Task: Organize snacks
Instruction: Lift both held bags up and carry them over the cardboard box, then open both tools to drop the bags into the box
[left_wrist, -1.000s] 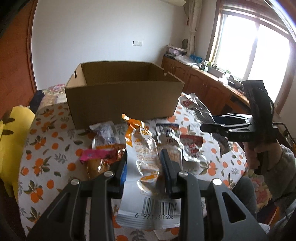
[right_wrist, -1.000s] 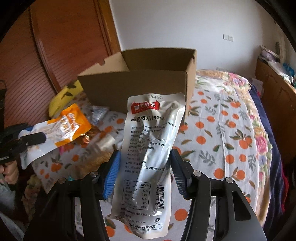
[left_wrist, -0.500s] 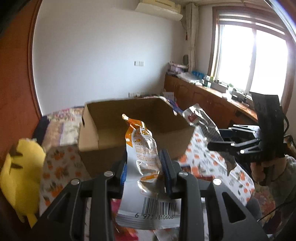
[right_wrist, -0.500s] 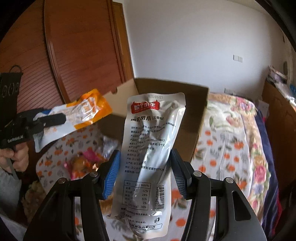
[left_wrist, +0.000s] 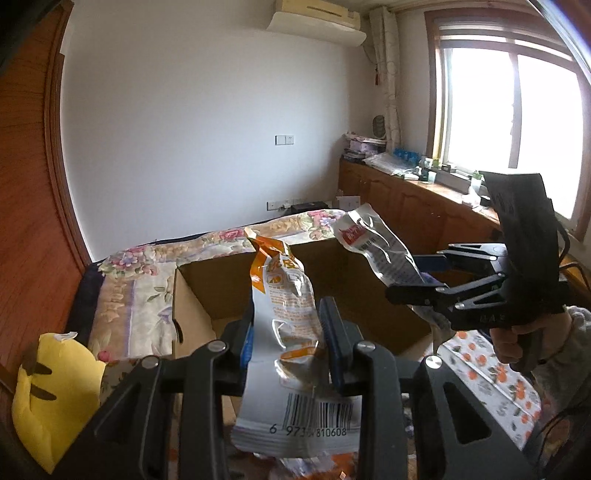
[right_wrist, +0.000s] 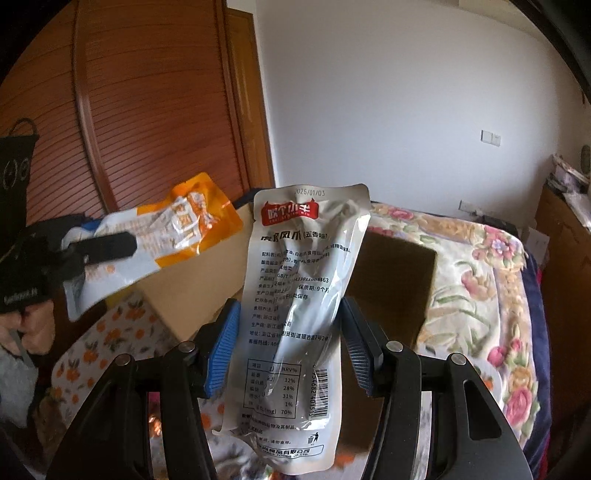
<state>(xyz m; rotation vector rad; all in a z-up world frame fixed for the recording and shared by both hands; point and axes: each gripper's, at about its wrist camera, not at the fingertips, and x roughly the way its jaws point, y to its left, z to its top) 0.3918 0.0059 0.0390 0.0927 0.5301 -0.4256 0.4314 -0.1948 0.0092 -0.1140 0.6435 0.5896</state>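
While your left gripper is clamping the orange-and-white snack pouch, your right gripper is pinching the silver snack pouch; you are holding both in the air over the open cardboard box on the bed.

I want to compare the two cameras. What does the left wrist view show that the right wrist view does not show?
Only the left wrist view shows the window, the air conditioner and a yellow cushion. Only the right wrist view shows the wooden slatted door. Both show the cardboard box, the left gripper holding the orange packet, and the right gripper holding the silver packet.
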